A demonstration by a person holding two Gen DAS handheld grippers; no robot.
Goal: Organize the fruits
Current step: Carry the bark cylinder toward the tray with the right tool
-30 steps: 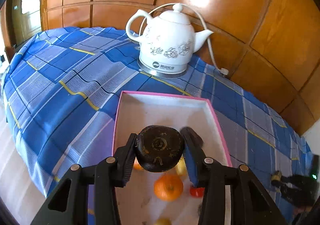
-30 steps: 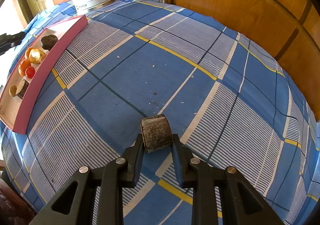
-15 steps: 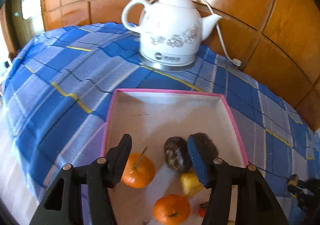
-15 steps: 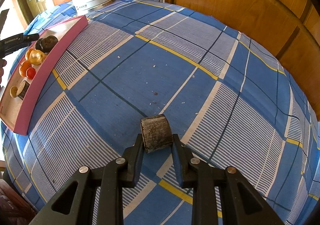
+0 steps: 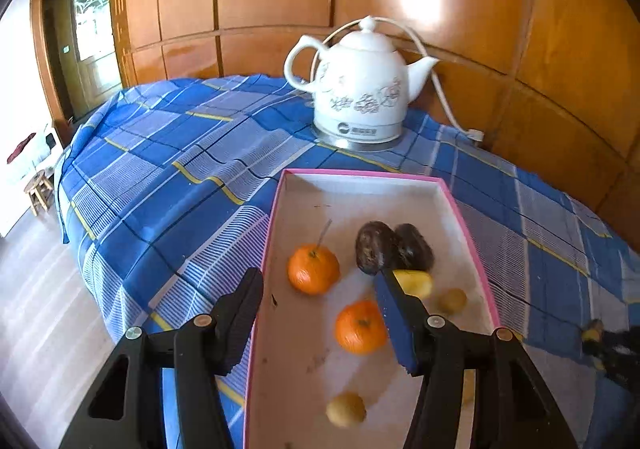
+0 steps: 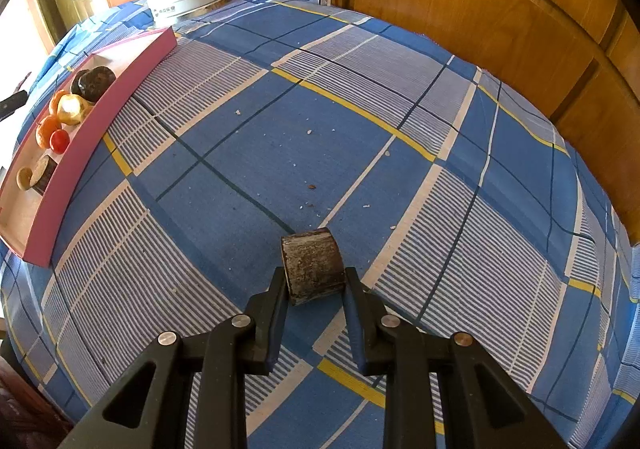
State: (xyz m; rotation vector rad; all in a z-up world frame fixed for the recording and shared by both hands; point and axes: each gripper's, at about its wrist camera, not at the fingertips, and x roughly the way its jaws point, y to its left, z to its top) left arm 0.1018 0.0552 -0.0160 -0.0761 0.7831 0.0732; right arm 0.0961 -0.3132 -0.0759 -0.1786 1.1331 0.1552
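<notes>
A pink-rimmed box (image 5: 280, 217) on the blue plaid cloth holds two oranges (image 5: 313, 269), two dark brown fruits (image 5: 376, 247), a yellow fruit (image 5: 416, 283) and small greenish fruits (image 5: 346, 409). My left gripper (image 5: 320, 317) is open and empty, raised above the box's near left side. The box also shows in the right wrist view (image 6: 100, 105) at far left, with a small red fruit (image 6: 59, 141). My right gripper (image 6: 316, 289) is shut on a brown cut-ended fruit piece (image 6: 314, 265), low over the cloth.
A white floral kettle (image 5: 360, 89) with a cord stands behind the box, near the wooden wall panels (image 5: 520, 29). The table's left edge (image 5: 80, 209) drops to a pale floor with a small stool (image 5: 38, 189). Crumbs lie on the cloth (image 6: 310, 187).
My left gripper has opened, let the dark fruit drop into the box beside the other one, and drawn back and up. The right gripper has not moved.
</notes>
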